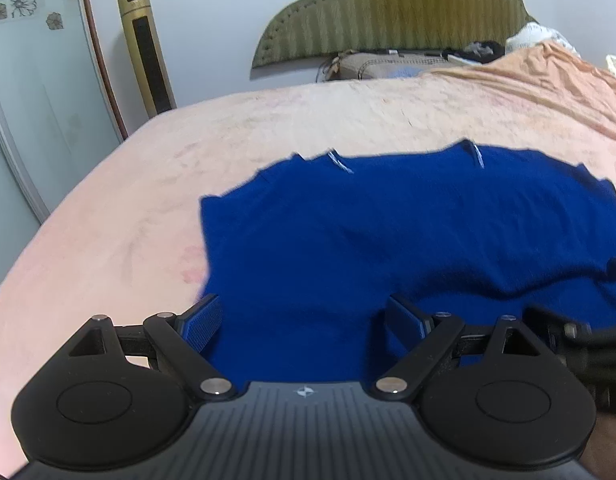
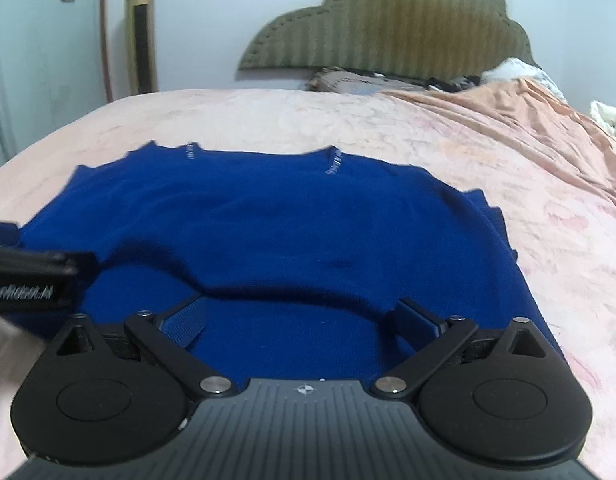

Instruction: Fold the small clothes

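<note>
Lying flat on one pink bed [image 2: 487,148], one blue garment [image 2: 268,232] risks bunching if either claw closes on a single layer, since its near hem already sags into a fold. Two grippers, left gripper [image 1: 304,320] and right gripper [image 2: 304,320], both spread wide and pinching nothing (cloth lies between their jaws), hover at that hem.

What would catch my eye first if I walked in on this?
The bright blue garment, spread on the pink bed cover in the middle of both views. Next, the two black grippers at the near edge: the left gripper and the right gripper, both open above the cloth. Behind stands an olive striped headboard.
</note>
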### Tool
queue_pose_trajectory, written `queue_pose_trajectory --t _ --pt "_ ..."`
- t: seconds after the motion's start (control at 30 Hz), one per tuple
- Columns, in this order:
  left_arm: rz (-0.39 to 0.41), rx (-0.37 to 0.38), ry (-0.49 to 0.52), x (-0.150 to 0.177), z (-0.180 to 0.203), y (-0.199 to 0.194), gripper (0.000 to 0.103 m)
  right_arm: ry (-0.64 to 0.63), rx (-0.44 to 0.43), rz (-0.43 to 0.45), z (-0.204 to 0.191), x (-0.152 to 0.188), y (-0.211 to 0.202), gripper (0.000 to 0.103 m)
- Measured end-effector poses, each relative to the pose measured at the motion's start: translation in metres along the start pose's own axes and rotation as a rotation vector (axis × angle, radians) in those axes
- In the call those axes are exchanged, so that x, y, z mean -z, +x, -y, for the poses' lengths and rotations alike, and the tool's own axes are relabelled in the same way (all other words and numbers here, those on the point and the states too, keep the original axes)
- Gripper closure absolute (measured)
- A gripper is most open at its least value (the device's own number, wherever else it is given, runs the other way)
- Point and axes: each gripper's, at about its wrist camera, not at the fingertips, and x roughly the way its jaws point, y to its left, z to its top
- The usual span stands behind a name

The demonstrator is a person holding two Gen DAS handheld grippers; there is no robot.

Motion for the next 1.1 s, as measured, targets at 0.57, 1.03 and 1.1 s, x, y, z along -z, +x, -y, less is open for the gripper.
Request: queue_pose_trajectory --t 0.57,1.03,1.1 --pt "-0.176 0.123 -0.183 -0.054 -0.127 0.077 0.014 -0.564 -0.114 0.068 -0.115 0.02 -0.036 0.006" --pt "-0.249 0.514 -0.32 -0.083 -0.121 0.157 0.001 -0.755 0.015 0.207 -0.185 0.008 0.007 0.007" --pt "-0.247 0.538 -0.303 -0.092 -0.112 0.168 0.001 -0.756 0.013 0.214 -0.191 0.002 0.015 0.014"
